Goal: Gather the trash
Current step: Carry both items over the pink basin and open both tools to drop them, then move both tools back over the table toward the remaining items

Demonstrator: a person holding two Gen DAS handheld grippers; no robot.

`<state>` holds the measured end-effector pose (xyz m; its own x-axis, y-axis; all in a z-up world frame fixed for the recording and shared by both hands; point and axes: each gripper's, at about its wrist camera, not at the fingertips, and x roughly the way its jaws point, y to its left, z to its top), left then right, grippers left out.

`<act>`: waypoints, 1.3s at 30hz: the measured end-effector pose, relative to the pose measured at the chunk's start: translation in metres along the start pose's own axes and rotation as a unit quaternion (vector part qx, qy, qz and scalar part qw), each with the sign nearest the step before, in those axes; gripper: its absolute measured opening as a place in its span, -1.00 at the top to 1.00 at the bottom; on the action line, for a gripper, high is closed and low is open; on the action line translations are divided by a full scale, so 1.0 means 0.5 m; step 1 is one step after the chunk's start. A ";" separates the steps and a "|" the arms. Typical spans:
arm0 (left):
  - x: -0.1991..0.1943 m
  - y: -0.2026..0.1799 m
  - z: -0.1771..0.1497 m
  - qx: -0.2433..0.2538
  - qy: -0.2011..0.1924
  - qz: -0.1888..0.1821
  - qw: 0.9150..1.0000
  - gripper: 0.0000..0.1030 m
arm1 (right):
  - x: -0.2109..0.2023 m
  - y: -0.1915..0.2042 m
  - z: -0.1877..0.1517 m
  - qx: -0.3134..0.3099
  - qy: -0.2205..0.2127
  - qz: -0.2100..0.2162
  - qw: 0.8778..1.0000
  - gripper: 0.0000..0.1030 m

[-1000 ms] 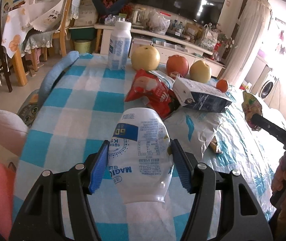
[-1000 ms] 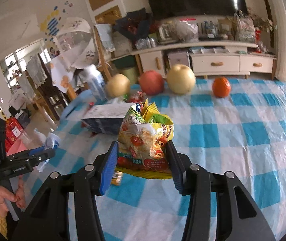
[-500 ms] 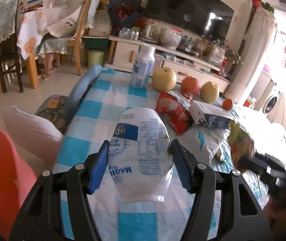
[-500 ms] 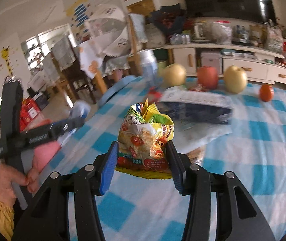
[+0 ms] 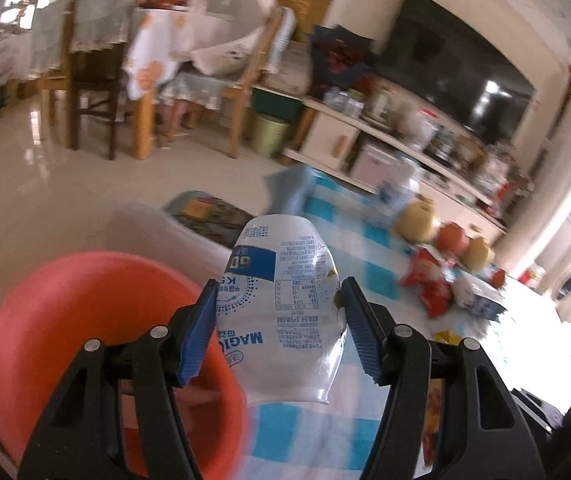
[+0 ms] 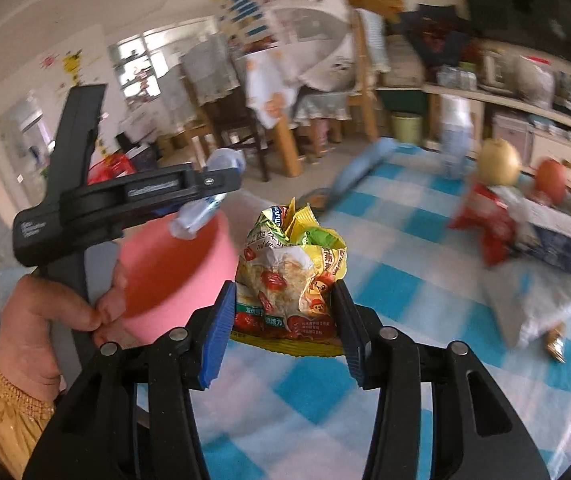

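Both tools were loaded: my left gripper [image 5: 279, 326] clamped a crushed white plastic cup [image 5: 283, 312] just beside the pink bin [image 5: 65, 320], and my right gripper [image 6: 283, 328] pinched a crumpled snack wrapper [image 6: 291, 280] over the checked tablecloth [image 6: 405, 280], near that bin.

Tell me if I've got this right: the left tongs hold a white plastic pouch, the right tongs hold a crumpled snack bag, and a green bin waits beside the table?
Nearly. The bin is pink-orange, not green, as the left wrist view shows. The left tongs do hold the white pouch, and the right tongs the snack bag.
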<state>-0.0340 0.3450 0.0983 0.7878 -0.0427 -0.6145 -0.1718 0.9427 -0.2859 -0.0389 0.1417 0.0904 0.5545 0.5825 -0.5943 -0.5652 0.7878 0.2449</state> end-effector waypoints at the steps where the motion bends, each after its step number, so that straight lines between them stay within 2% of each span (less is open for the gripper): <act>1: -0.007 0.020 0.005 -0.007 -0.003 0.013 1.000 -0.22 | 0.011 0.021 0.008 -0.011 0.003 0.007 1.000 0.04; 7: -0.039 0.113 0.023 -0.045 -0.015 0.048 0.998 -0.22 | 0.083 0.132 0.037 -0.065 0.023 0.036 0.997 0.04; 14: -0.047 0.179 0.030 -0.079 -0.011 0.074 0.994 -0.25 | 0.176 0.198 0.042 -0.104 0.056 0.043 0.992 0.00; 15: -0.044 0.186 0.030 -0.082 -0.008 0.080 0.993 -0.28 | 0.185 0.201 0.037 -0.102 0.060 0.041 0.992 -0.05; 17: -0.045 0.193 0.026 -0.085 -0.005 0.090 0.992 -0.58 | 0.192 0.197 0.036 -0.095 0.054 0.027 0.994 -0.43; 19: -0.043 0.199 0.028 -0.085 -0.005 0.104 0.991 -0.64 | 0.182 0.189 0.031 -0.090 0.039 0.021 0.995 -0.62; 23: -0.044 0.199 0.026 -0.084 -0.014 0.112 0.990 -0.71 | 0.159 0.167 0.018 -0.076 0.026 -0.007 0.997 -0.71; 26: -0.045 0.182 0.026 -0.063 -0.030 0.110 0.992 -0.74 | 0.143 0.139 0.003 -0.060 0.025 -0.021 0.998 -0.71; 31: -0.042 0.129 0.019 0.003 -0.065 0.104 0.992 -0.76 | 0.123 0.108 -0.020 -0.047 0.033 -0.044 0.997 -0.71; 36: -0.026 0.070 0.012 0.065 -0.070 0.076 0.993 -0.77 | 0.098 0.074 -0.041 -0.025 0.033 -0.056 0.998 -0.71; 39: -0.012 0.044 0.006 0.079 -0.057 0.061 0.993 -0.77 | 0.083 0.059 -0.048 -0.021 0.031 -0.063 0.997 -0.71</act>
<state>-0.0410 0.3668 0.0980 0.8305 0.1048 -0.5470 -0.1830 0.9790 -0.0903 -0.0471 0.1842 0.0545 0.5855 0.4647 -0.6643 -0.5183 0.8447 0.1341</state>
